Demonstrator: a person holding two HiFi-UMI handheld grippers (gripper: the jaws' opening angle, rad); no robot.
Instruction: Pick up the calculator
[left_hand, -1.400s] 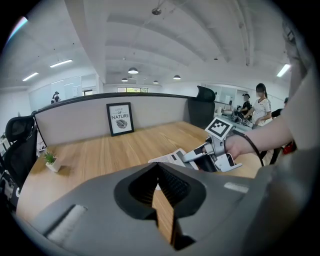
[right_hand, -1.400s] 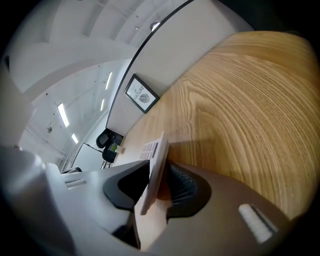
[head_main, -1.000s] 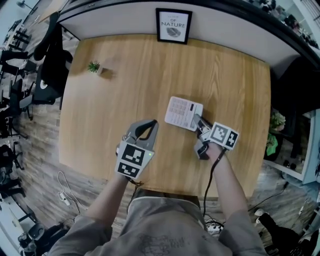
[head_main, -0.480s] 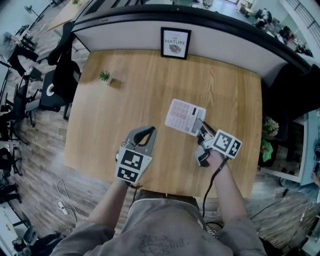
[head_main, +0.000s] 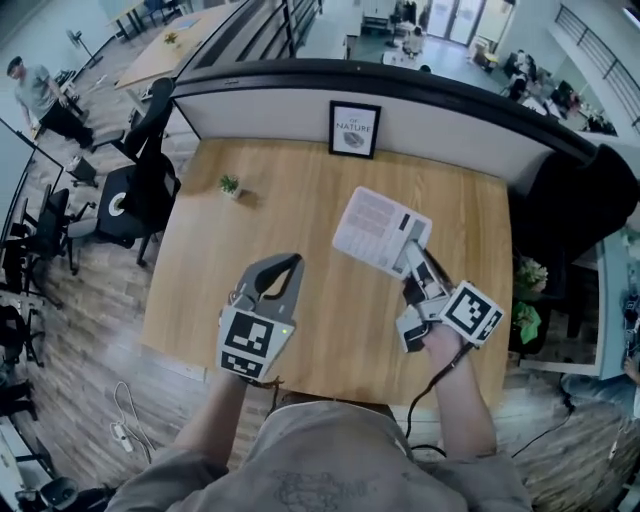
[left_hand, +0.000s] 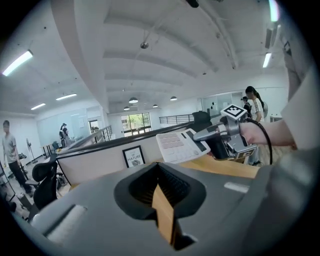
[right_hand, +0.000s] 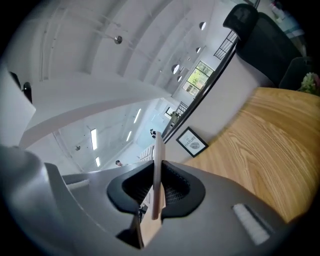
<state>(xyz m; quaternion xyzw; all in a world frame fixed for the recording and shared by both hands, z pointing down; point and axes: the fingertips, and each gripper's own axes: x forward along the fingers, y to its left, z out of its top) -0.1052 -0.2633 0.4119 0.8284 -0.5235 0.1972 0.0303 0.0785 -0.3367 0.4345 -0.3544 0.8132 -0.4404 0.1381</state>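
The white calculator (head_main: 378, 229) hangs in the air above the wooden table (head_main: 290, 200), tilted, with my right gripper (head_main: 413, 258) shut on its near right corner. In the right gripper view the calculator (right_hand: 159, 155) stands edge-on between the two pads of that gripper (right_hand: 155, 192). From the left gripper view I see the calculator (left_hand: 180, 146) held out sideways by the right gripper (left_hand: 199, 136). My left gripper (head_main: 287, 265) hovers over the table's front left, shut with nothing in it; its pads (left_hand: 162, 207) meet in a single seam.
A framed picture (head_main: 354, 129) leans on the partition at the table's back edge. A small potted plant (head_main: 231, 185) stands at the back left. An office chair (head_main: 140, 190) is left of the table, dark furniture (head_main: 580, 210) and a plant (head_main: 525, 275) to the right.
Both grippers have risen. The right one has lifted the calculator off the table, and it now sits higher and further back in the head view.
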